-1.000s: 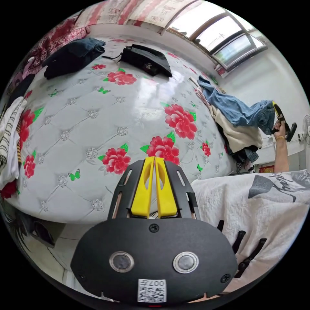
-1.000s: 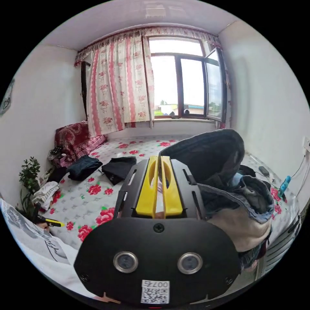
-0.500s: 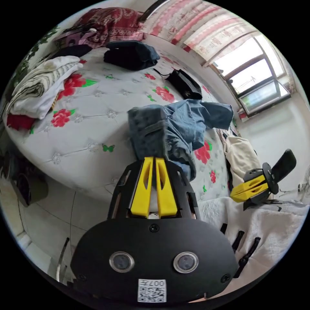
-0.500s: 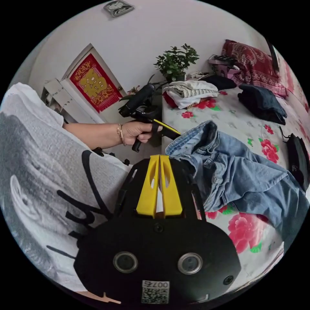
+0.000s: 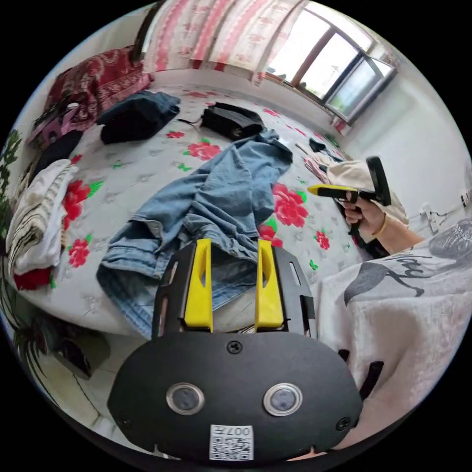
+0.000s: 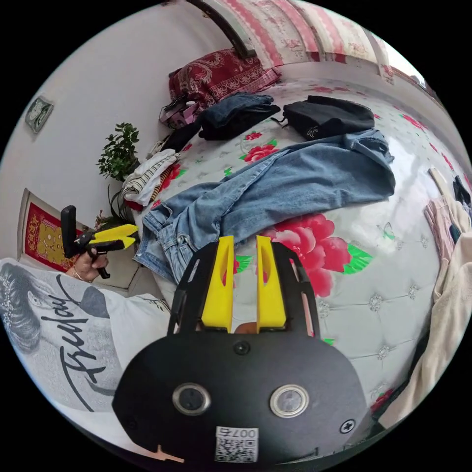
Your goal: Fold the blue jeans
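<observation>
Blue jeans (image 5: 216, 196) lay crumpled across the floral mattress (image 5: 147, 162), waistband at the near edge. Left gripper (image 5: 233, 282) was spread wide, empty, just over the waistband. Right gripper (image 6: 238, 285) was part-open, empty, beside the jeans. Denim looked heavy, limp, grippy; I'd pinch the waistband corners.

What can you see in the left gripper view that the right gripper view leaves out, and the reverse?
Left gripper view: the right tongs seen from the side, held in a hand.
Right gripper view: the left tongs seen from the side, and a red-and-gold wall picture.
Shared: the blue jeans lying unfolded on the floral mattress, a black garment, and a stack of striped folded clothes.
</observation>
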### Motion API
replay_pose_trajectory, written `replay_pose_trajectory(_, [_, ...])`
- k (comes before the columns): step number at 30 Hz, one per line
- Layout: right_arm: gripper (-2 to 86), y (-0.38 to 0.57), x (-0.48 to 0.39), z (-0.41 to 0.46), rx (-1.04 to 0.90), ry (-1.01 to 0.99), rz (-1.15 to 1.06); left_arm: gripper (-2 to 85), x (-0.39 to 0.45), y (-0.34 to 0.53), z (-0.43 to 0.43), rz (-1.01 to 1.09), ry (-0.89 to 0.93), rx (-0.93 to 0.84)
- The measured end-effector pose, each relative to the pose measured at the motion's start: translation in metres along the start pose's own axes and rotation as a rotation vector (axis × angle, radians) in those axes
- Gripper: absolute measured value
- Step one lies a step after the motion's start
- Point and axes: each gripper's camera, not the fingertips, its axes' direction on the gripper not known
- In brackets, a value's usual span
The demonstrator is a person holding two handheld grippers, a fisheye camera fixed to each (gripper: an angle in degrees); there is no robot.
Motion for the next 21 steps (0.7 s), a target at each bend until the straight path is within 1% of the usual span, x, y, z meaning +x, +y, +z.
replay_pose_trajectory(1, [3.8,-0.009,0.010,-0.001,0.011,0.010,0.021,13.0,0.008,-0.009,0.015,0.023,-0.004,-0.031])
replay_pose_trajectory(2, [3.9,-0.013,0.014,-0.001,0.015,0.012,0.030,12.9,0.019,-0.026,0.048,0.046,-0.019,-0.111])
replay_pose_trajectory(3, [4.1,-0.022,0.022,0.000,0.022,0.018,0.044,10.5,0.026,-0.040,0.081,0.048,-0.063,-0.220])
replay_pose_trajectory(4, [4.3,-0.032,0.030,0.001,0.025,0.031,0.056,9.2,0.029,-0.044,0.097,0.052,-0.105,-0.278])
replay_pose_trajectory(5, [4.5,-0.037,0.034,0.001,0.026,0.039,0.061,5.7,0.035,-0.047,0.120,0.107,-0.183,-0.382])
replay_pose_trajectory(6, [4.8,-0.047,0.042,0.001,0.029,0.066,0.071,3.0,0.042,-0.044,0.118,0.199,-0.169,-0.379])
replay_pose_trajectory(8, [5.4,-0.062,0.055,-0.003,0.045,0.114,0.084,1.0,0.041,-0.035,0.096,0.260,-0.150,-0.371])
replay_pose_trajectory(10, [6.3,-0.084,0.077,-0.010,0.088,0.195,0.081,0.1,0.019,-0.022,0.062,0.210,-0.094,-0.348])
replay_pose_trajectory(11, [6.6,-0.090,0.083,-0.011,0.095,0.219,0.082,-0.3,-0.004,-0.011,0.035,0.135,-0.052,-0.313])
replay_pose_trajectory(12, [7.0,-0.104,0.096,-0.010,0.096,0.258,0.087,-0.4,-0.031,0.001,0.010,0.027,-0.035,-0.286])
replay_pose_trajectory(13, [7.3,-0.120,0.110,-0.008,0.091,0.277,0.095,-0.5,-0.046,0.006,-0.003,-0.034,-0.037,-0.269])
replay_pose_trajectory(15, [7.8,-0.146,0.129,-0.001,0.069,0.256,0.116,-0.7,-0.097,0.028,-0.059,-0.272,-0.046,-0.150])
replay_pose_trajectory(17, [8.2,-0.174,0.142,0.008,0.059,0.196,0.139,-0.8,-0.121,0.037,-0.085,-0.383,-0.019,-0.085])
replay_pose_trajectory(19, [9.0,-0.213,0.148,0.025,0.068,0.159,0.147,-0.8,-0.124,0.036,-0.094,-0.371,-0.028,-0.088])
replay_pose_trajectory(21, [9.8,-0.241,0.149,0.043,0.049,0.159,0.151,-0.8,-0.114,0.031,-0.092,-0.284,-0.038,-0.119])
